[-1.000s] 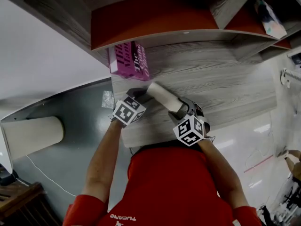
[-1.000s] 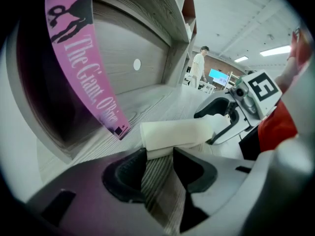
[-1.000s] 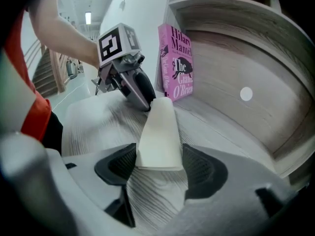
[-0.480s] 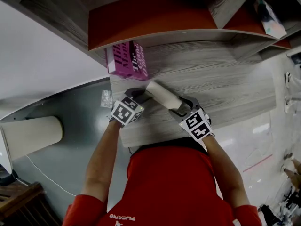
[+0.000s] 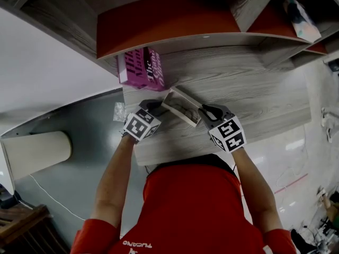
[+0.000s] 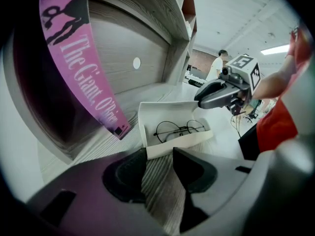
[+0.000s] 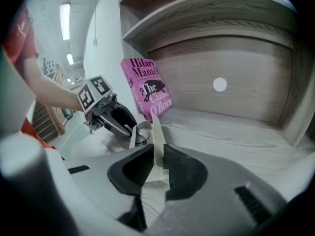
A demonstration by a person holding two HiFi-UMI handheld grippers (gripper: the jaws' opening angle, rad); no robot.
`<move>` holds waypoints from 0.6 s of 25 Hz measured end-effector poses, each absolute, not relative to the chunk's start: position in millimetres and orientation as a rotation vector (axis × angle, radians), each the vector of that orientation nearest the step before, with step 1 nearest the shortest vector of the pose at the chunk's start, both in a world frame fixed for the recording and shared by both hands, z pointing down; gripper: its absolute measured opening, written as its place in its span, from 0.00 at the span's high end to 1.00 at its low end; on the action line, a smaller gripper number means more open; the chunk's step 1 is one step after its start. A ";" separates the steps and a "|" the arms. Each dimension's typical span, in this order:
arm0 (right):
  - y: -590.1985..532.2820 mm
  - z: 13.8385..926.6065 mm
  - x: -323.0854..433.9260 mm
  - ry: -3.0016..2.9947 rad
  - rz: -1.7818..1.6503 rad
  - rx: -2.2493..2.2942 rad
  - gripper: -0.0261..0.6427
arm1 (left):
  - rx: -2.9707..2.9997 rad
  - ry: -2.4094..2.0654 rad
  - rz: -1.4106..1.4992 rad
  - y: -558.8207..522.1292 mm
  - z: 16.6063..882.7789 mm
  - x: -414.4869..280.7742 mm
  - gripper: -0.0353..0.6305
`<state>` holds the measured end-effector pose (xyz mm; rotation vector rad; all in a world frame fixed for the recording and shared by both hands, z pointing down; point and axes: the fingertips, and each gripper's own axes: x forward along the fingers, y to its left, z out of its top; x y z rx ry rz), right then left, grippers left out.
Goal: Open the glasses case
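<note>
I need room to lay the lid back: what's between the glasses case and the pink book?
Only a narrow strip of bare wooden surface lies between the glasses case and the pink book; the left gripper view shows it best.

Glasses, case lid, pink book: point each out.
glasses (image 6: 180,129), left gripper view, on the bridge between the lenses.
case lid (image 6: 167,112), left gripper view, on its white inner face.
pink book (image 7: 147,90), right gripper view, on the front cover.

grey wood shelf (image 5: 238,83), red panel (image 5: 169,20), grey floor (image 5: 95,142)
</note>
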<state>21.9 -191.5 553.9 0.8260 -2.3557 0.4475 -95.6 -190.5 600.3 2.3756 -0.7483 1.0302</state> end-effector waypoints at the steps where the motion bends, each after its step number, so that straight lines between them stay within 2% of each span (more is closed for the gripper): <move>1: -195.0 553.9 24.4 -2.353 0.449 0.844 0.87 | 2.374 -0.750 1.033 -190.5 600.5 -95.7 0.70; 15: -227.8 566.6 46.4 -2.306 0.489 0.983 0.89 | 2.350 -0.789 1.029 -192.7 600.3 -94.2 0.70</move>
